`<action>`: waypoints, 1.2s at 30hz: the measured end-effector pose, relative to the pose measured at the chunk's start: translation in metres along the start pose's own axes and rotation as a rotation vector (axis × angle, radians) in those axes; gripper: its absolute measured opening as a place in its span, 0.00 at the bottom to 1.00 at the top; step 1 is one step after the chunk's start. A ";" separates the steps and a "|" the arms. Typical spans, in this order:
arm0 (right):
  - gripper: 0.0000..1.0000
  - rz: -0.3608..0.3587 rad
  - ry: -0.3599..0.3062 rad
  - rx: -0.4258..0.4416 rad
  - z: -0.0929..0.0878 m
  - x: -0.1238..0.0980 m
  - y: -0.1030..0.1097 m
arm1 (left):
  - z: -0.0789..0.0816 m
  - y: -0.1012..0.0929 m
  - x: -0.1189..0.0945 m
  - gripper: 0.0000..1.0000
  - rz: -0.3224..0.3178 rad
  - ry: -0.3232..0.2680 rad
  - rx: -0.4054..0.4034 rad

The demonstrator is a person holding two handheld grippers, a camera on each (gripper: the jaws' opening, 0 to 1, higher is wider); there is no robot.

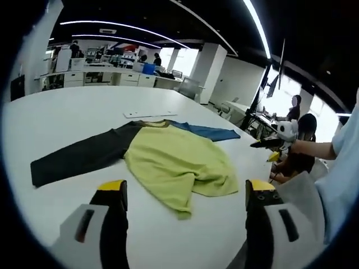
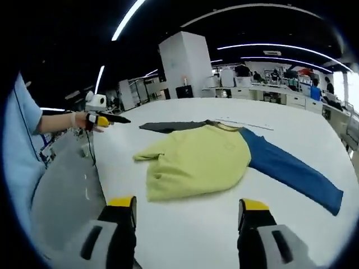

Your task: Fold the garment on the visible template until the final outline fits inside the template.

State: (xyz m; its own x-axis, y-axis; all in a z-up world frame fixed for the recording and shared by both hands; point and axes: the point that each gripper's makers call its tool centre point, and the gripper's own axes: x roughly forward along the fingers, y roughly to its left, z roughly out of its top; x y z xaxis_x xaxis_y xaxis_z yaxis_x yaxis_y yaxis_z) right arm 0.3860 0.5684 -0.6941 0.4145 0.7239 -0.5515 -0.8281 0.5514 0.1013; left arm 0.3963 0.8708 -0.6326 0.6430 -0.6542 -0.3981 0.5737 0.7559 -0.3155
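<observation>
While garment (image 1: 168, 157) lies mid-table (image 1: 56, 112), both hand-held grippers (image 1: 185, 196) (image 2: 188, 210) wide, bare margins around

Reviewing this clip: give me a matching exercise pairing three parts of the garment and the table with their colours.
Things:
1. garment body
2. sleeve stretched toward the left of the left gripper view
3. sleeve stretched toward the right of the right gripper view
4. table

Colours:
A. blue
B. white
C. yellow-green
D. dark grey

Pairs: 1-C, 2-D, 3-A, 4-B
</observation>
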 end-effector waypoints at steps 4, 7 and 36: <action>0.56 0.040 0.052 -0.134 0.000 0.020 0.011 | -0.002 0.002 -0.005 0.82 0.006 -0.015 -0.005; 0.51 0.096 0.107 -0.206 -0.001 0.036 0.023 | -0.004 0.000 -0.010 0.81 0.010 -0.032 -0.017; 0.15 0.302 0.360 -0.704 -0.027 0.108 0.055 | -0.026 -0.002 -0.030 0.68 0.027 -0.097 -0.092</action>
State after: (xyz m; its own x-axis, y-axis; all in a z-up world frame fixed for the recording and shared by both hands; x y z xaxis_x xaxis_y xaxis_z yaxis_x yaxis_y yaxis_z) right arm 0.3748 0.6657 -0.7702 0.0913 0.5565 -0.8258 -0.9754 -0.1173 -0.1869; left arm 0.3629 0.8893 -0.6423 0.7061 -0.6299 -0.3236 0.5098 0.7693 -0.3850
